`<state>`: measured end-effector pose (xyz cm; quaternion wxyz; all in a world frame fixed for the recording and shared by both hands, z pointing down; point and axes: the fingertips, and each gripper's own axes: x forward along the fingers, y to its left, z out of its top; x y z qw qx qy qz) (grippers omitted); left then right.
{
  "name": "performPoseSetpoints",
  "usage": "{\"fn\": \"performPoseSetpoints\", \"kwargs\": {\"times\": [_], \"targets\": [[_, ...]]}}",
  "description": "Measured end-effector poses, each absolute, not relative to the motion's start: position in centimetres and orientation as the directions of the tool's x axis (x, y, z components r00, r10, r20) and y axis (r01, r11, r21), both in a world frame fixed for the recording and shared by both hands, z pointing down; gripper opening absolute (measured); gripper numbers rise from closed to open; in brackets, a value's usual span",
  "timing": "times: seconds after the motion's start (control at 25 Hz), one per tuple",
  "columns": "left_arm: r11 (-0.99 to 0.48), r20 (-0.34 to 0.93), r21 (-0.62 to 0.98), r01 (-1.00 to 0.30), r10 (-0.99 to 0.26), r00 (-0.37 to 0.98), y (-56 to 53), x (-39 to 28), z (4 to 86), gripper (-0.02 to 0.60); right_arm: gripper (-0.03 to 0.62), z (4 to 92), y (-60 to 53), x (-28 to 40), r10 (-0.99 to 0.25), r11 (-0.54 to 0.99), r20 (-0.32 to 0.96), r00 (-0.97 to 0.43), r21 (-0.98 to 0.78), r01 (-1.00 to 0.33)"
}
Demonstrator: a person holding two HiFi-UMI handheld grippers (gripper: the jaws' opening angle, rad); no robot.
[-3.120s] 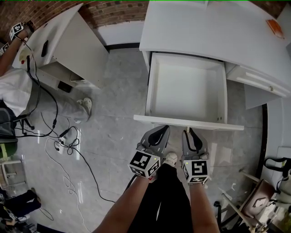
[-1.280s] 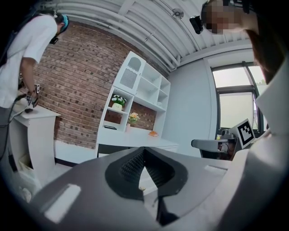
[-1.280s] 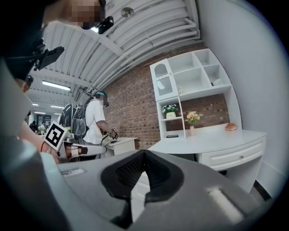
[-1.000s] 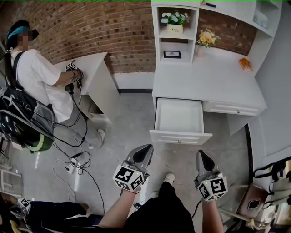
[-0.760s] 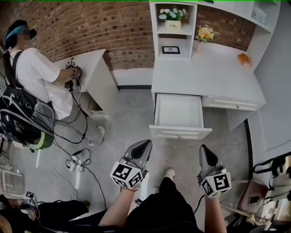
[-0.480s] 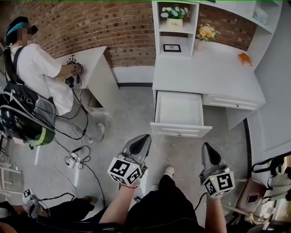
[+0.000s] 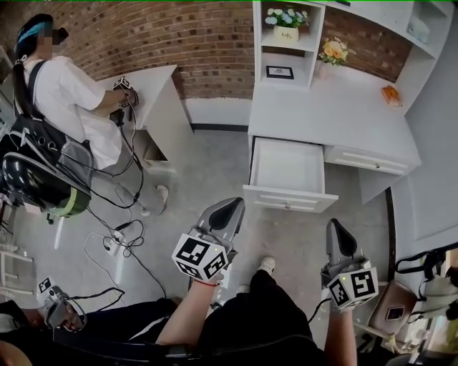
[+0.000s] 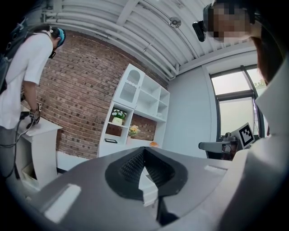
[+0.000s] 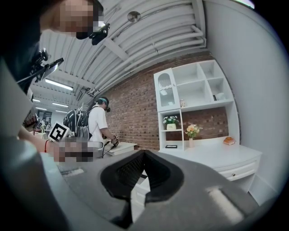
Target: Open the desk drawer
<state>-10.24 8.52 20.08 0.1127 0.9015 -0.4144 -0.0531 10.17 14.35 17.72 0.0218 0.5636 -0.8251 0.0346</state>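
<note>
The white desk [image 7: 336,107] stands at the upper right of the head view, and its left drawer [image 7: 290,175] is pulled out and looks empty. Both grippers hang in the air well short of it and touch nothing. My left gripper [image 7: 232,207] points toward the drawer's front and is shut with nothing in it. My right gripper [image 7: 336,230] is also shut and empty, off to the drawer's right. In the left gripper view the left gripper [image 8: 143,150] has its jaws together. The right gripper [image 9: 143,153] looks the same in its own view.
A person in a white shirt [image 7: 68,93] with a backpack stands at a small white desk [image 7: 154,86] to the left. Cables [image 7: 114,239] trail over the grey floor. A shelf unit with flowers [image 7: 286,18] tops the desk. The desk's right drawer [image 7: 368,161] is shut.
Three seconds ago the grippers were right at the open drawer's front; since then they have drawn back from it. Over the last second both have risen a little. The drawer stays open.
</note>
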Motion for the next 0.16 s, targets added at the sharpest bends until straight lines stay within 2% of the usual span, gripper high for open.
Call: {"fn": "performPoseSetpoints", "kwargs": {"times": [0.16], "targets": [[-0.63,-0.012,0.254,-0.734,-0.761,0.649,9.05,-10.3,20.07,0.003,0.002,17.29,14.71,9.89,-0.928,0.367,0.062,-0.369,-0.029,-0.93]]}}
